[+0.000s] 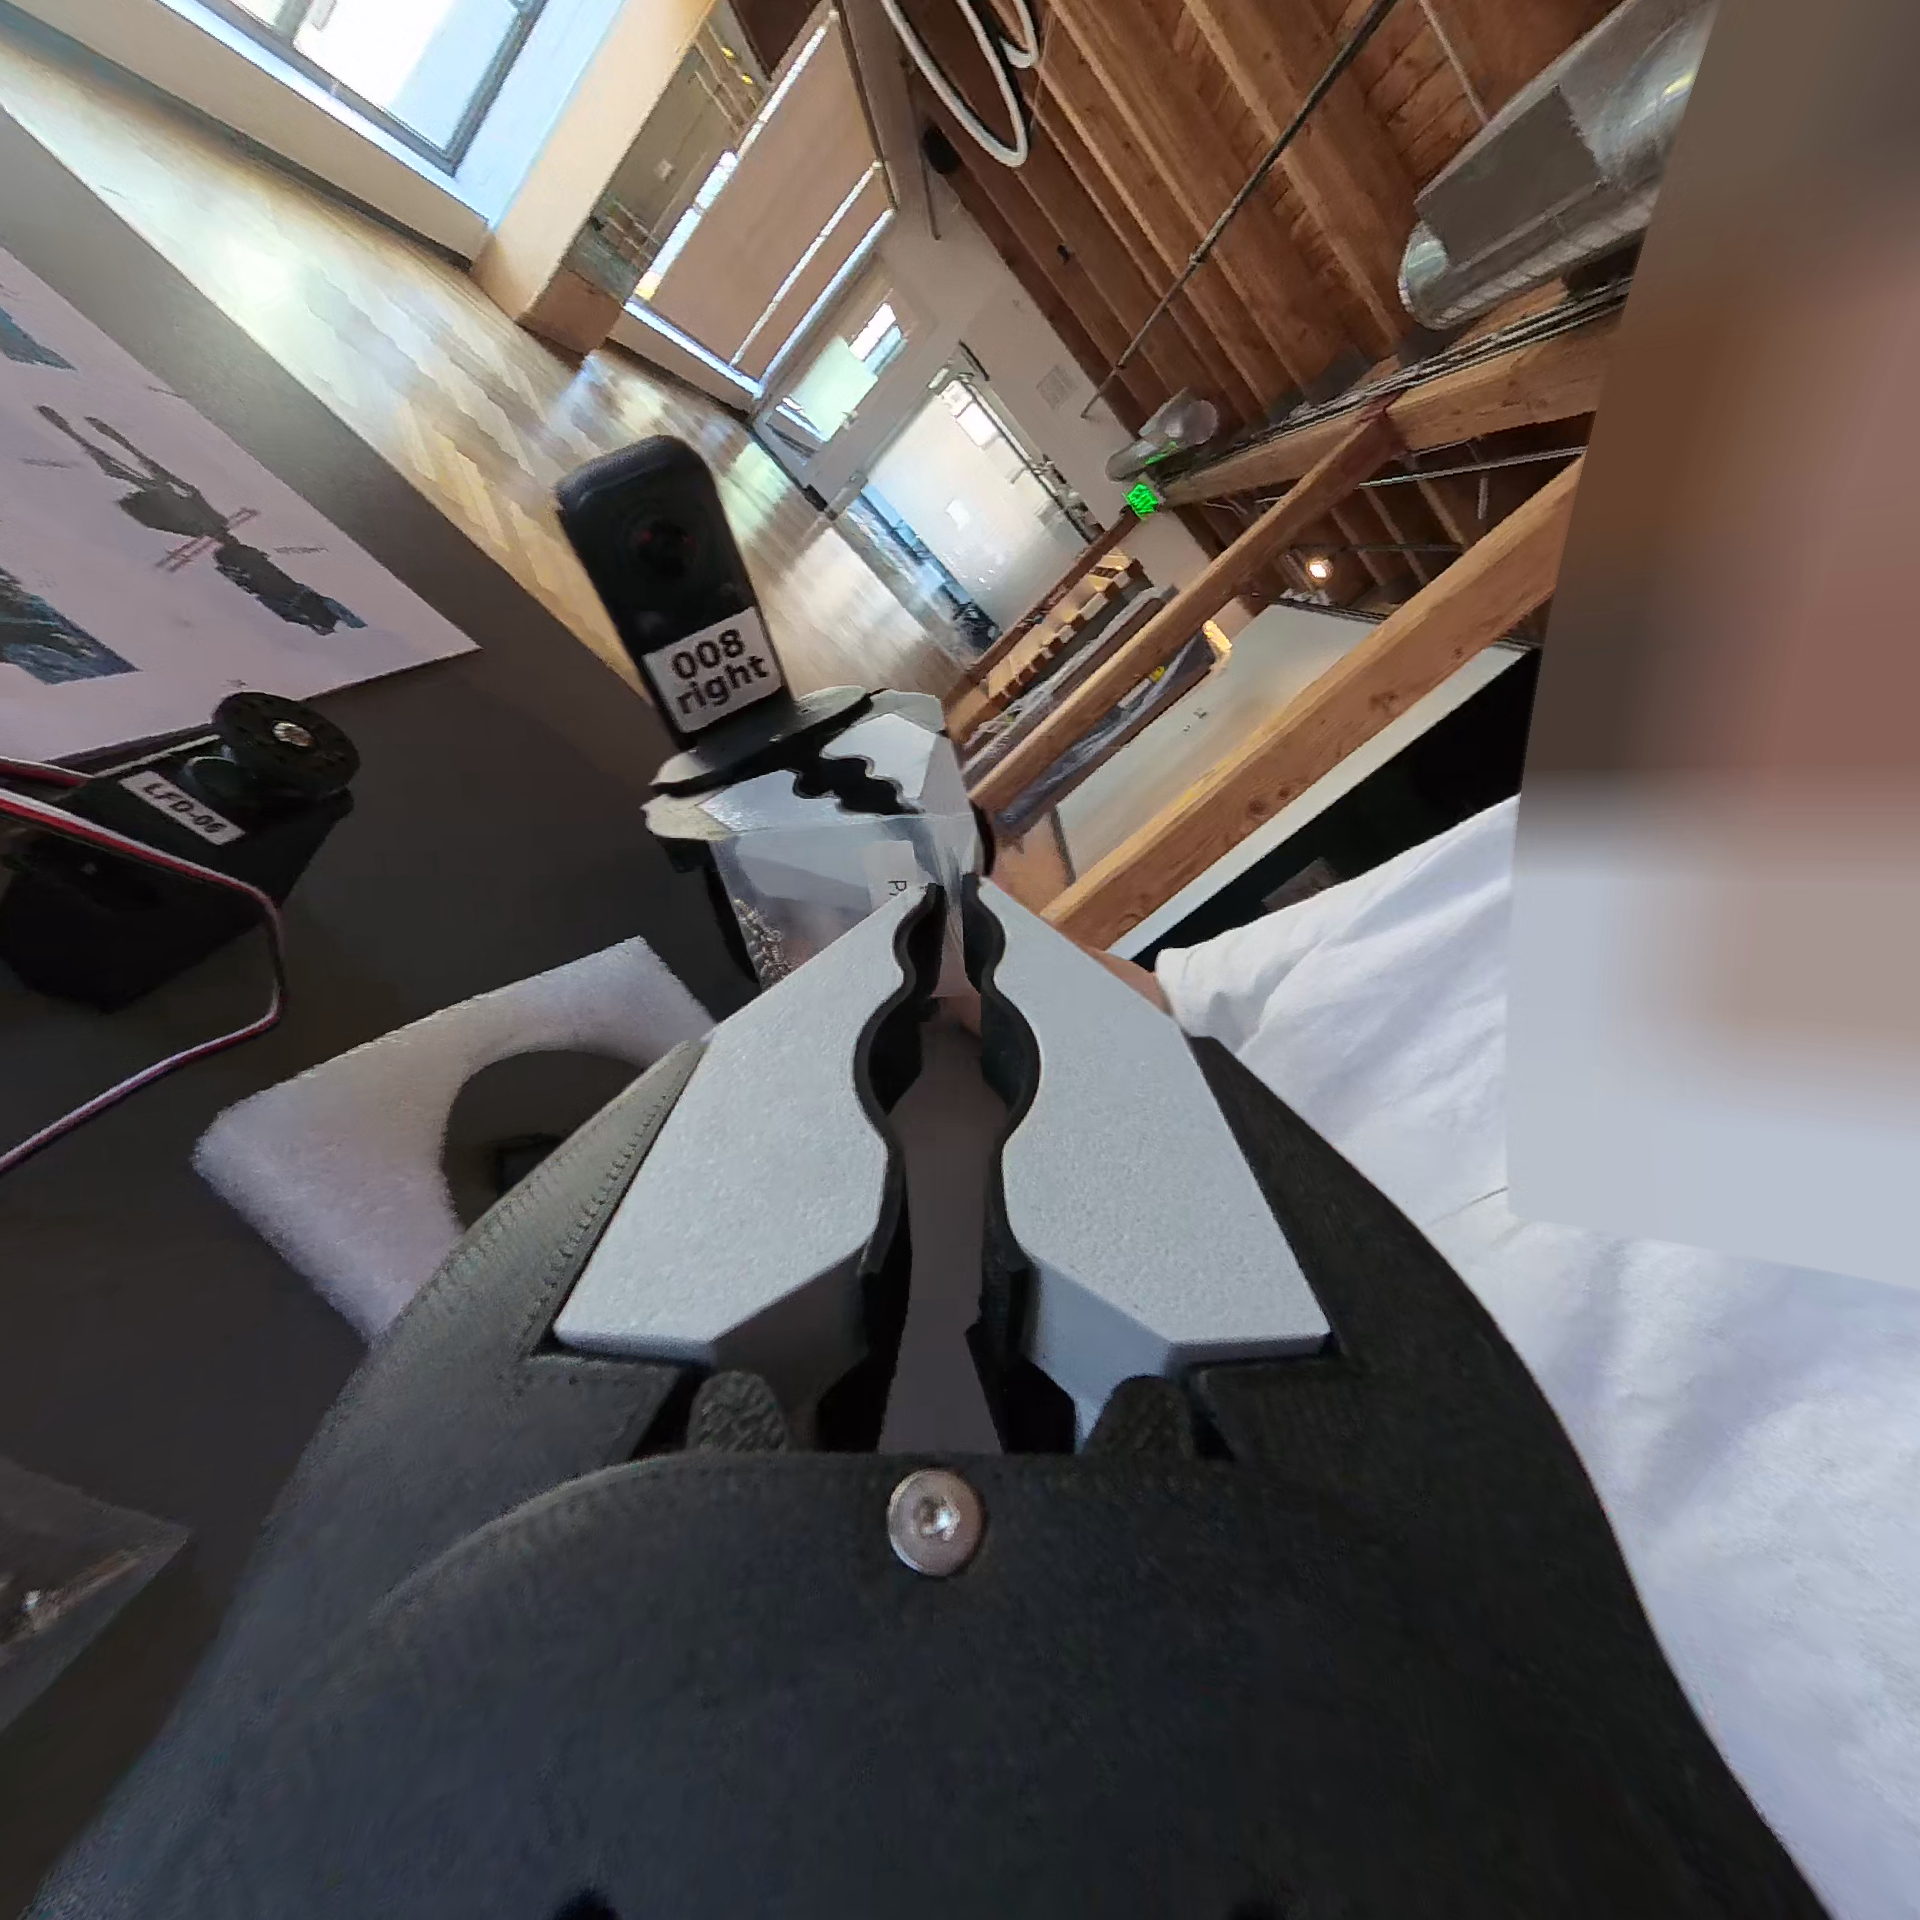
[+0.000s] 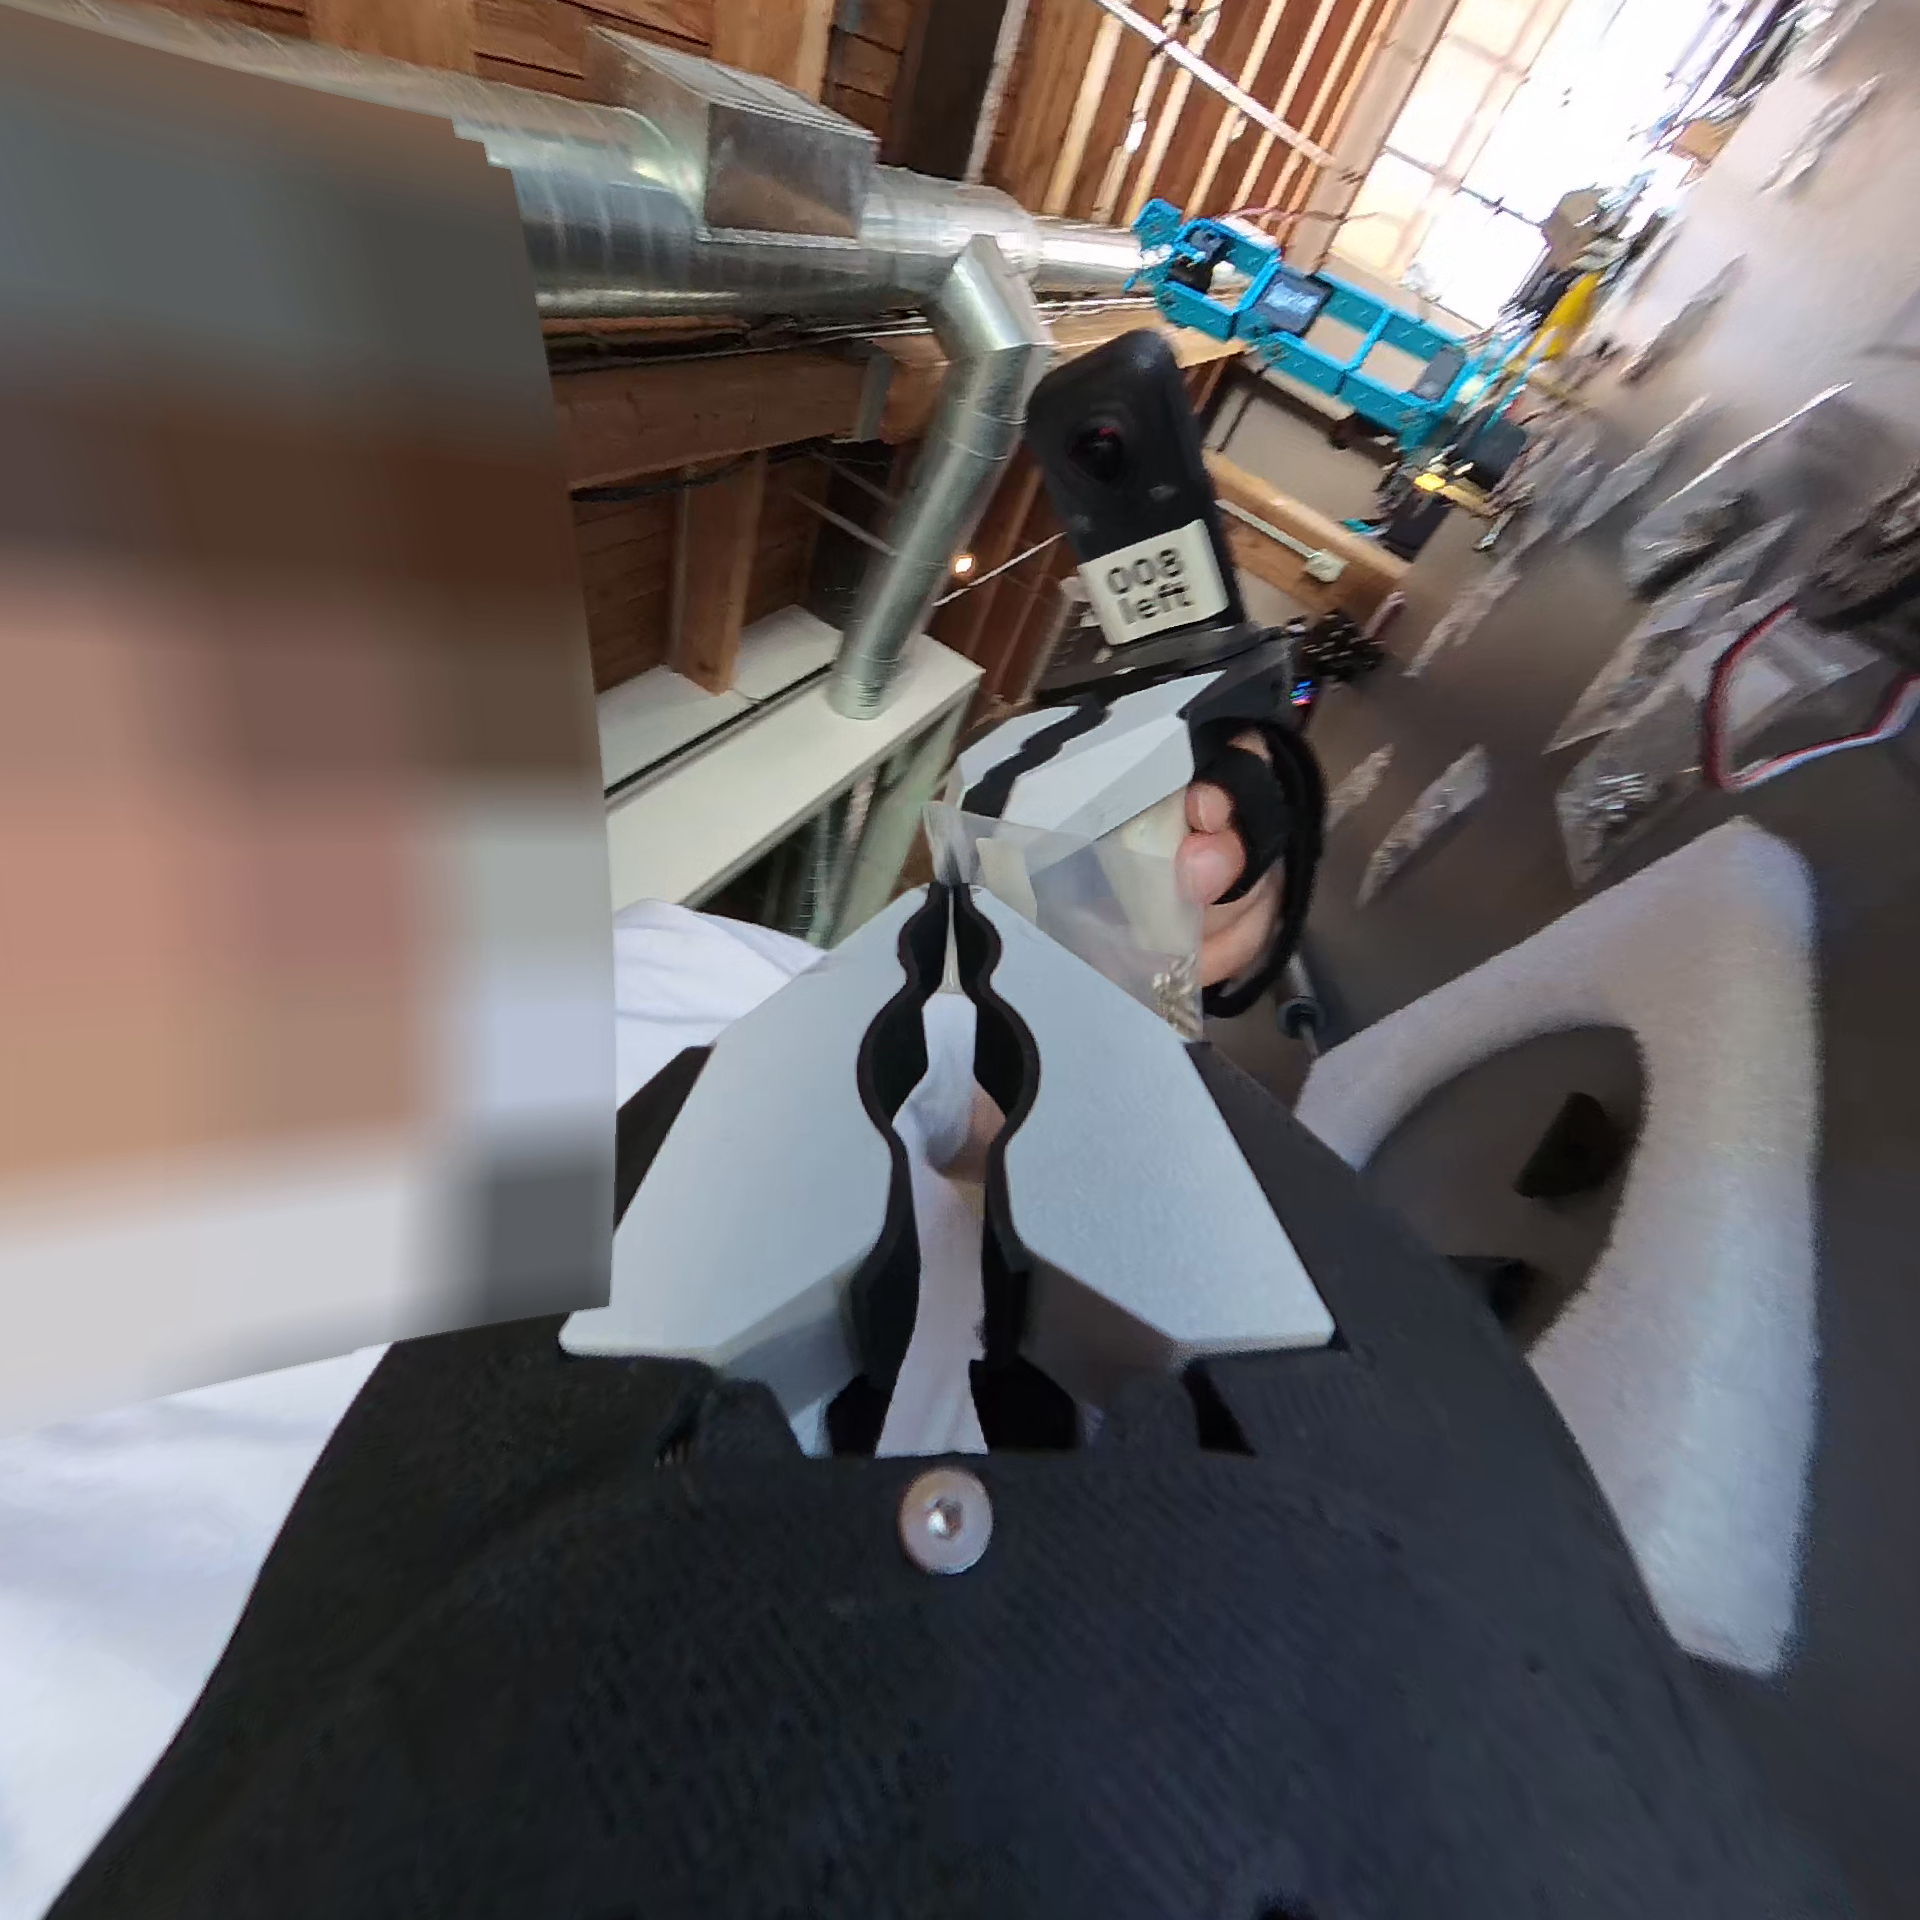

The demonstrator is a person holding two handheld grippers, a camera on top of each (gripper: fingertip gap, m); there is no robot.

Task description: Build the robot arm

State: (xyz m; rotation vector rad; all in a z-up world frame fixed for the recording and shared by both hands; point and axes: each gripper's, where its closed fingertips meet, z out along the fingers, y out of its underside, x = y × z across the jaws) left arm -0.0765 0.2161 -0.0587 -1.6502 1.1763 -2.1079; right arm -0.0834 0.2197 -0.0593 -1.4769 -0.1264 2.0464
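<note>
Two hand-held grippers pinch one clear plastic bag between them.

The left hand-held gripper (image 1: 951, 899) and the right hand-held gripper (image 2: 954, 902) each clench an edge of the clear plastic bag (image 2: 1081, 883), held aloft above white foam (image 1: 343, 1122) on the dark counter (image 1: 499, 831); wooden beams (image 1: 1299, 717) lie beyond.

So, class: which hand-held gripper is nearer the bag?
Neither; it's a tie. The left hand-held gripper and right hand-held gripper each pinch the bag, at opposite ends.
</note>
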